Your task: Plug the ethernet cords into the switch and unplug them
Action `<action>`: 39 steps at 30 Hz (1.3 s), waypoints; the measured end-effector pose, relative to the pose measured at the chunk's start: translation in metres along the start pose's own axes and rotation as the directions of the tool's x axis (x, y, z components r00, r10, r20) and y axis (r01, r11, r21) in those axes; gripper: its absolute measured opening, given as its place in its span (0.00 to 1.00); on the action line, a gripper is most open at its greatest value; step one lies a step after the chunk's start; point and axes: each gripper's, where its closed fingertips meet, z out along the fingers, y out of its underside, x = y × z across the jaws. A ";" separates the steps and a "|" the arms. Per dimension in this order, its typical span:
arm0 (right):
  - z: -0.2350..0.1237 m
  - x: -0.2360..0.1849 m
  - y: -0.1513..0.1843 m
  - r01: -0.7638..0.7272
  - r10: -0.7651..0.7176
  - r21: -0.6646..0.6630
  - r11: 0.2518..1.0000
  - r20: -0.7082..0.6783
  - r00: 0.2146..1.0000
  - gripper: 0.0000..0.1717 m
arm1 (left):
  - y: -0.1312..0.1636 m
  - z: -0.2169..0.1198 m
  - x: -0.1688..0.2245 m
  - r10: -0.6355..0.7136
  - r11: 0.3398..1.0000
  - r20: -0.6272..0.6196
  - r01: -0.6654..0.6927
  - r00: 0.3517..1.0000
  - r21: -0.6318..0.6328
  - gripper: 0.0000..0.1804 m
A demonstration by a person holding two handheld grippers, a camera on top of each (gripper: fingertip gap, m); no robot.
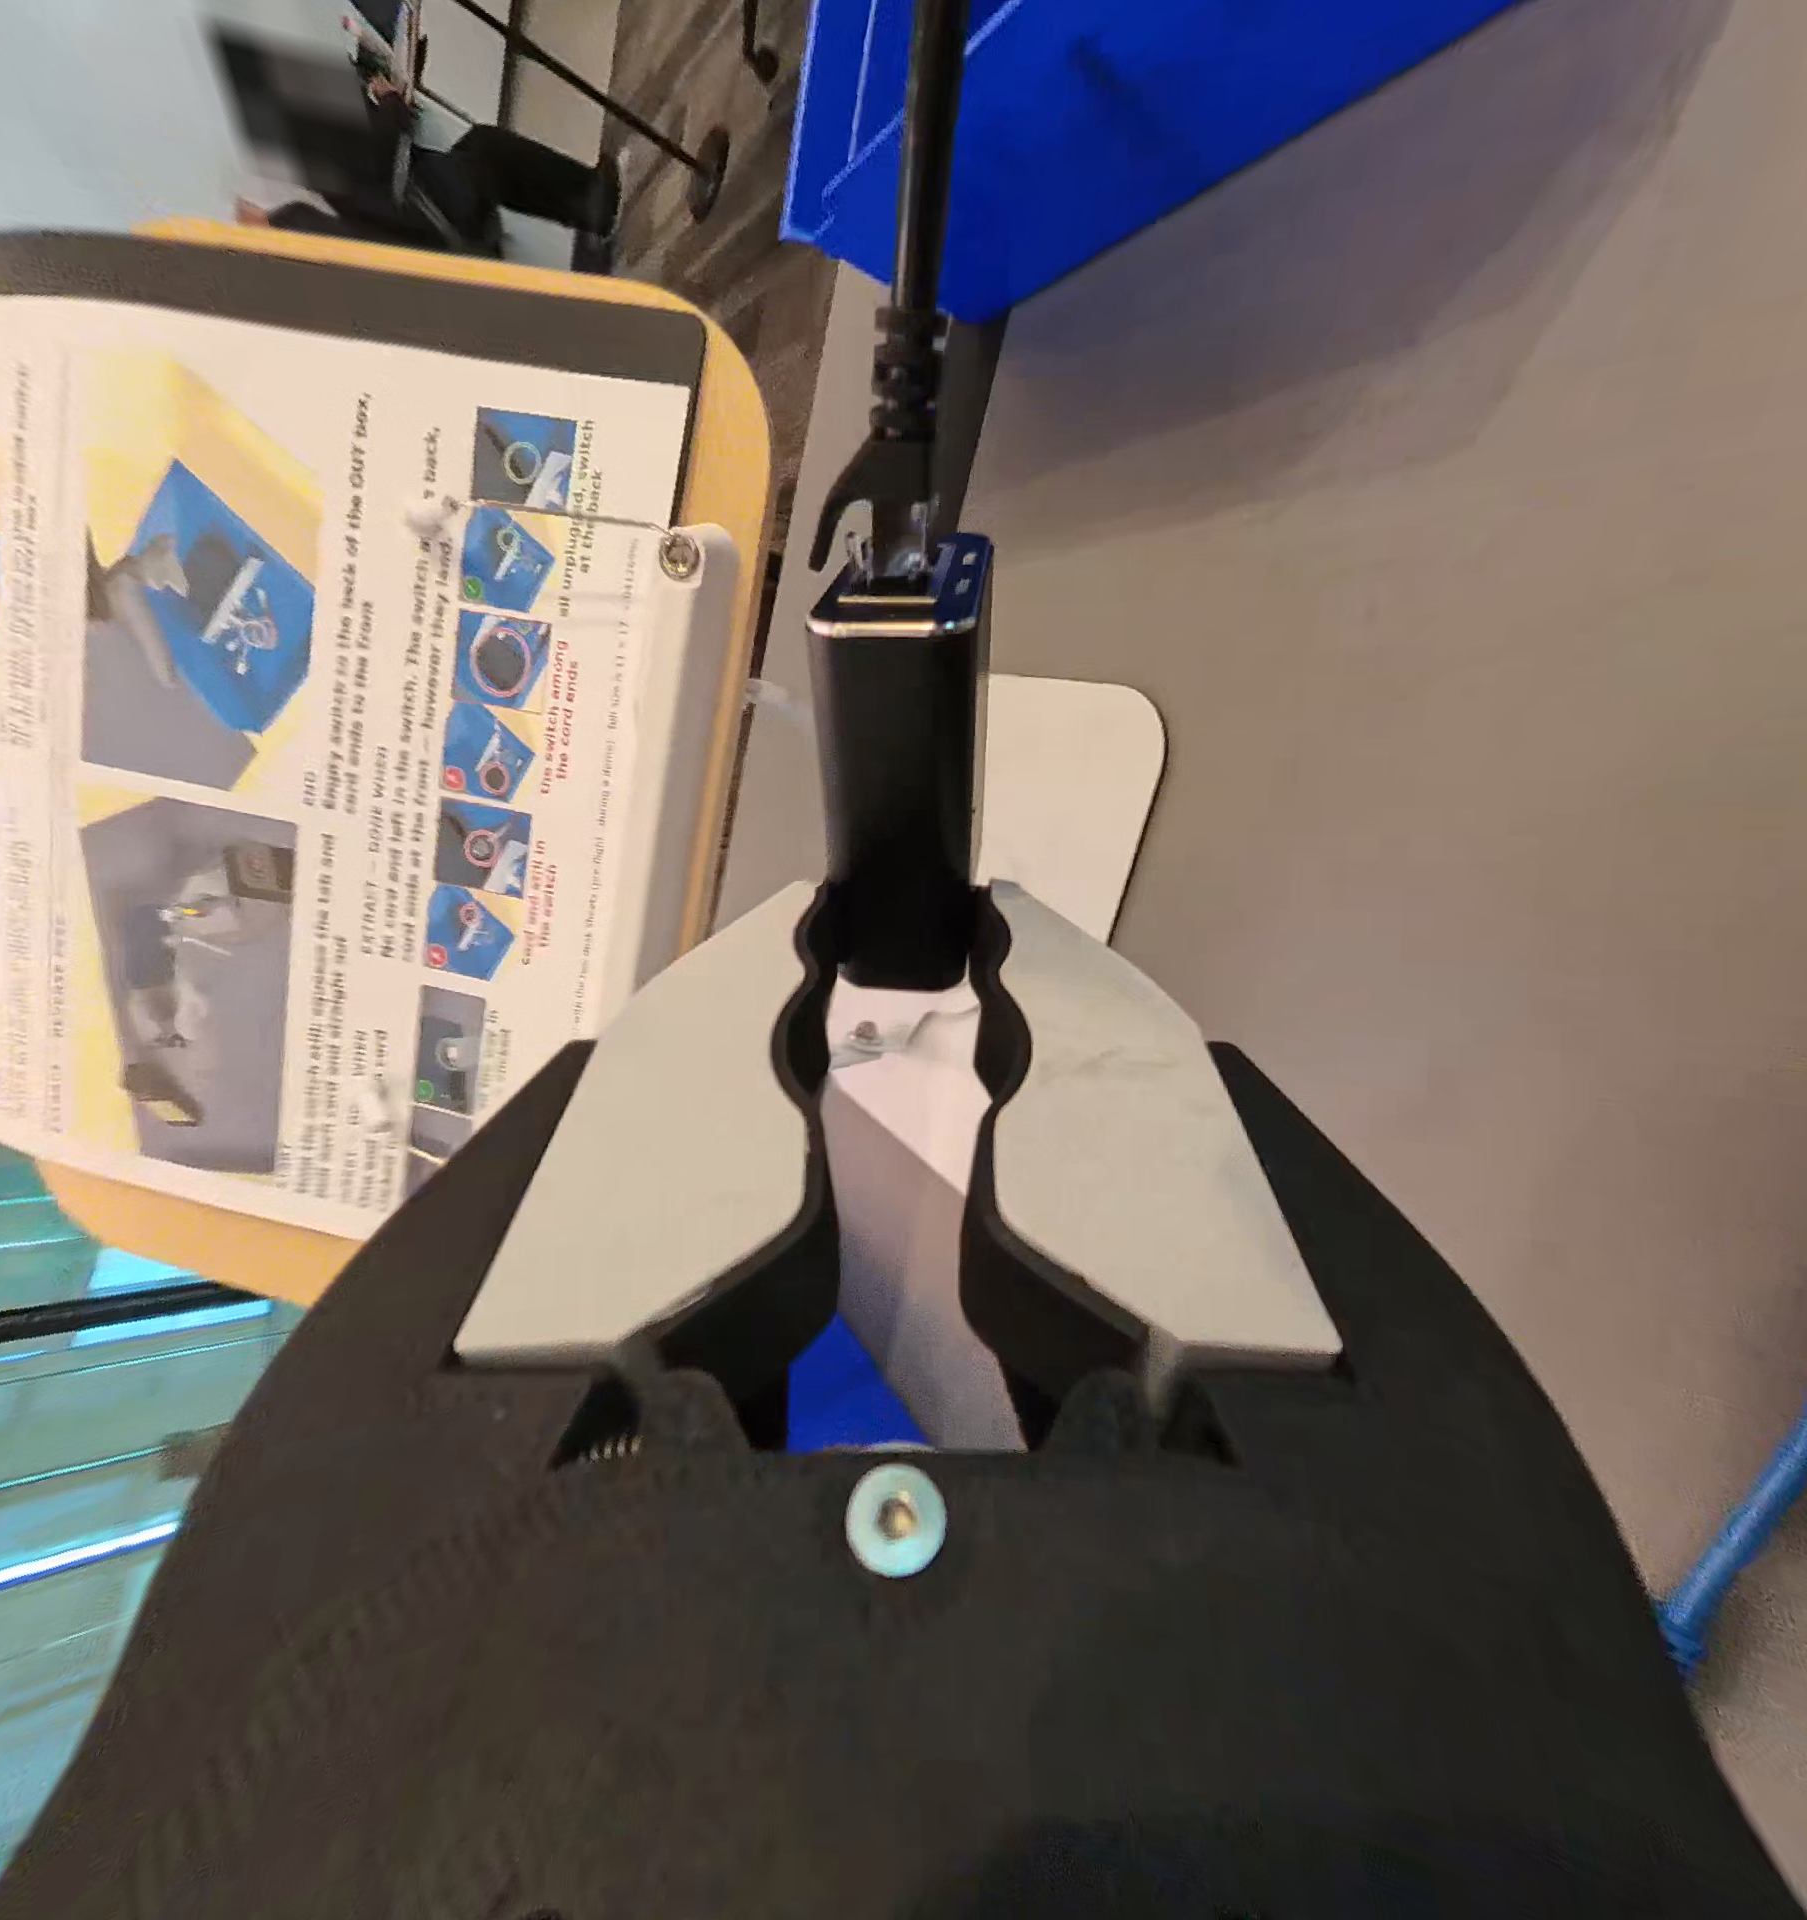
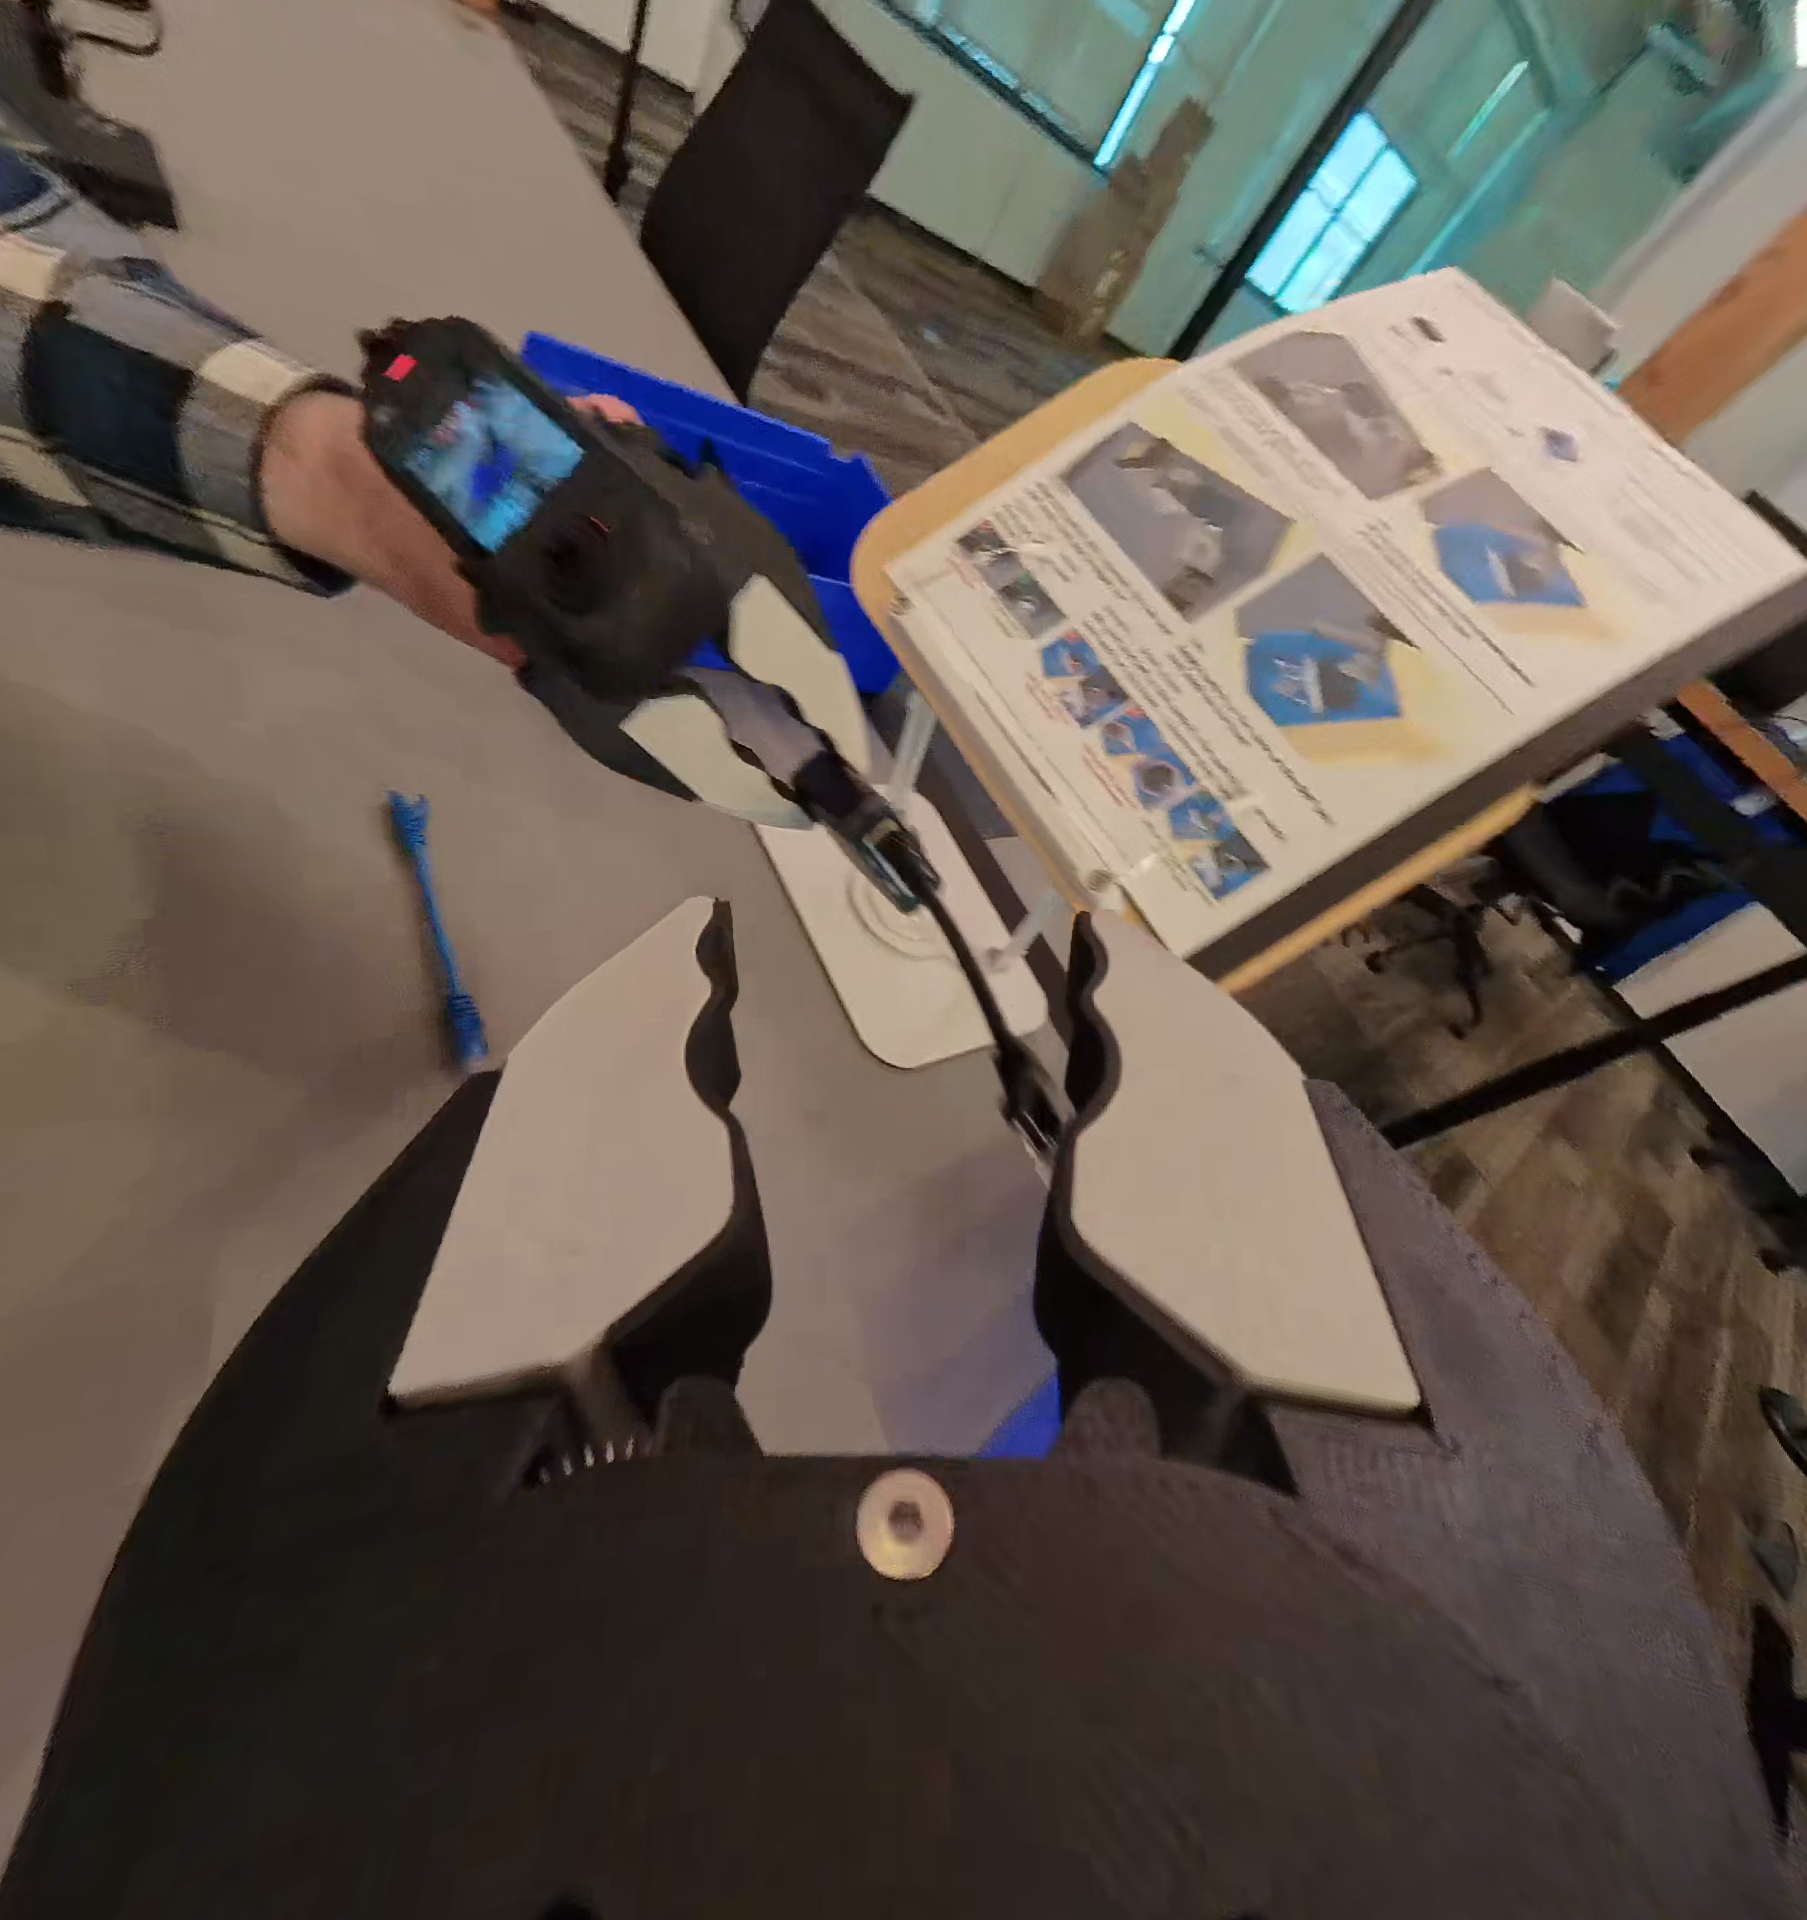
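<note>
My left gripper is shut on the near end of a small black switch, which sticks out forward between the pads. A black ethernet cord has its plug in a port at the switch's far end. The right wrist view shows the same: the left gripper holds the switch above the table, and the black cord runs from it toward me. My right gripper is open. The cord's other plug lies by the inner side of my right finger, not pinched.
A blue cord lies on the grey table to the left; it also shows in the left wrist view. A blue bin stands behind the left gripper. A tilted instruction sheet on a stand with a white base is close ahead. My hands' fingertips stand some 20 cm from each other.
</note>
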 end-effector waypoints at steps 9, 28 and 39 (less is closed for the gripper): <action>0.082 -0.031 0.040 0.018 -0.018 -0.104 0.994 0.001 1.000 0.35 | -0.021 -0.014 0.009 0.260 0.961 0.067 -0.251 0.963 -0.115 0.13; 0.110 -0.048 0.091 0.207 -0.199 -0.122 0.971 0.074 0.977 0.18 | -0.057 -0.034 0.055 0.395 0.916 -0.059 -0.398 0.917 -0.055 0.13; 0.089 -0.066 0.079 0.204 -0.200 0.010 0.979 0.249 0.948 0.15 | -0.061 -0.051 0.058 0.313 0.941 -0.195 -0.276 0.930 0.195 0.21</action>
